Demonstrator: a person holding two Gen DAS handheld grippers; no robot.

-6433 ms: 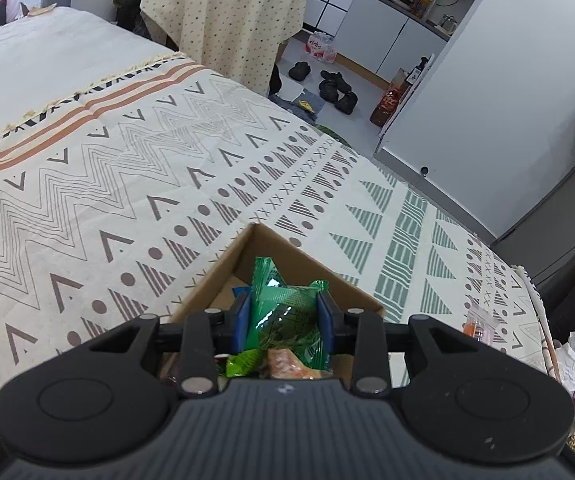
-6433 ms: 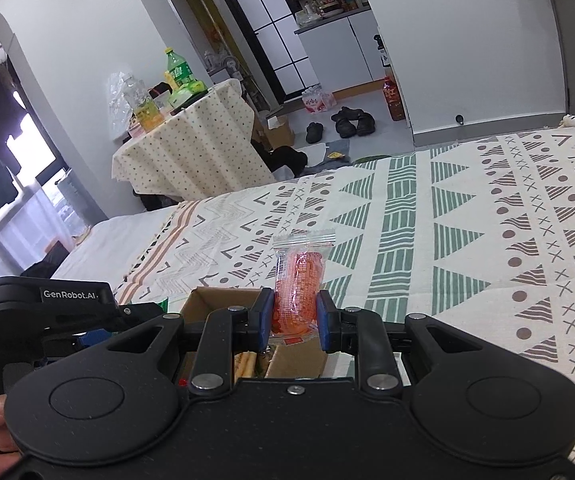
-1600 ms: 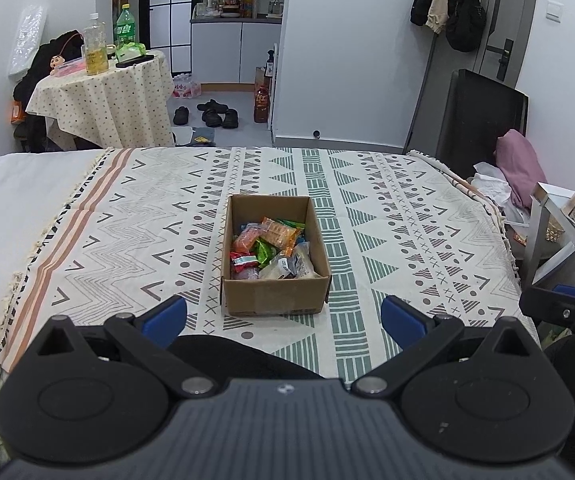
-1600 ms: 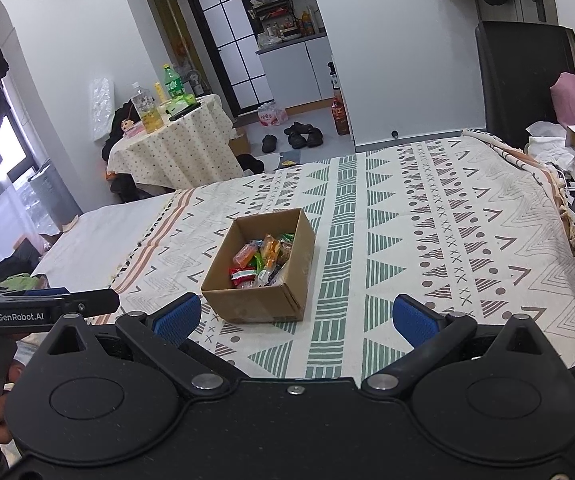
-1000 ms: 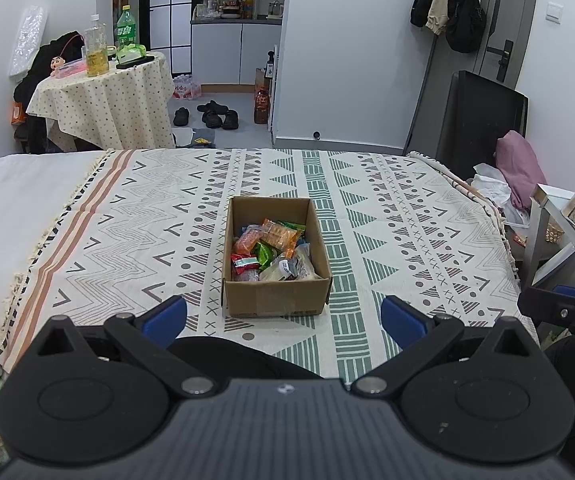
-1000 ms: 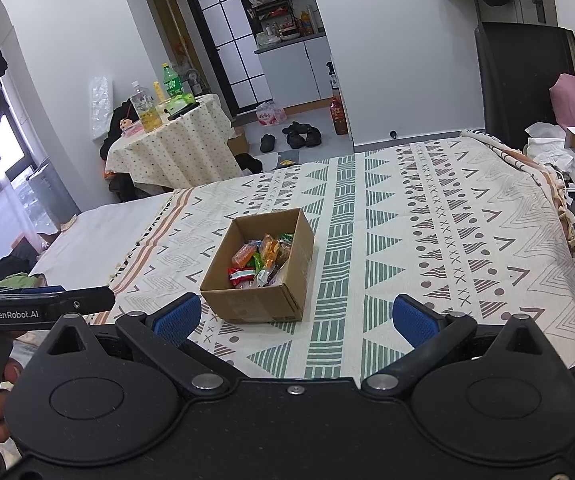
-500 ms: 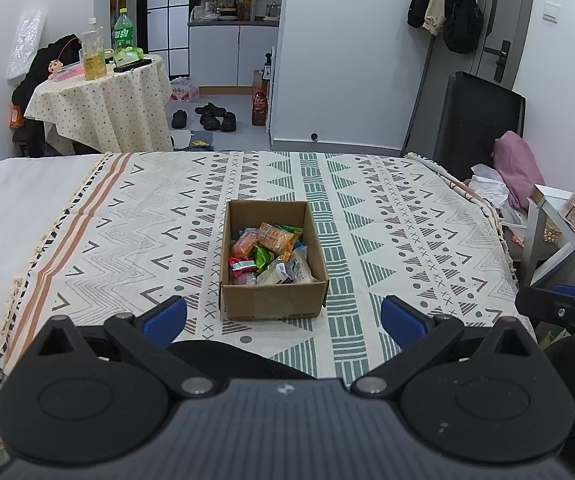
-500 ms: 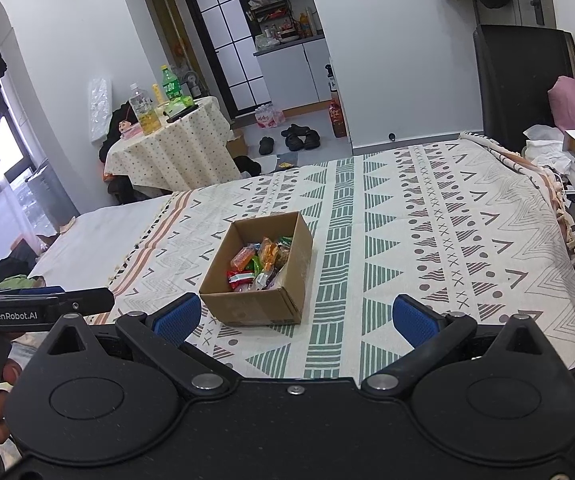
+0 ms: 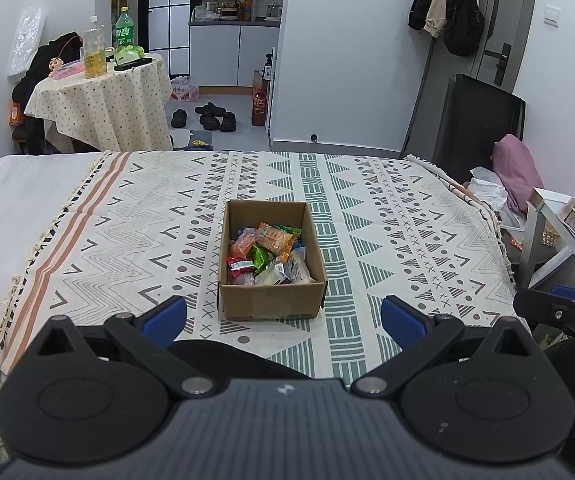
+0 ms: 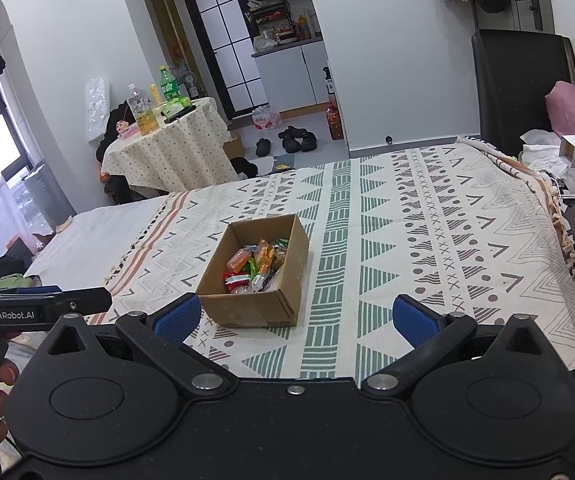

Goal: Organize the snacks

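A bed (image 9: 407,216) covered by a cream spread patterned with green triangles and brown zigzags is filling the middle of both views, with a white sheet showing along its left side. An open cardboard box (image 9: 271,306) is sitting on the spread near the bed's near edge, roughly midway between its left and right sides. Inside the box, the snacks (image 9: 267,254) are lying in a loose heap of orange, green, red and clear wrappers, none sticking out over the rim. No loose packet is showing anywhere on the spread around the box, so the gathering appears to be finished or nearly so; any further sorting inside the box cannot be judged from here. The left hand-held gripper (image 9: 283,316) is hovering short of the bed's near edge with its blue-padded jaws spread wide and nothing between them. The right hand-held gripper (image 10: 295,316) is hovering likewise, jaws wide apart and gripping nothing, well apart from the box.
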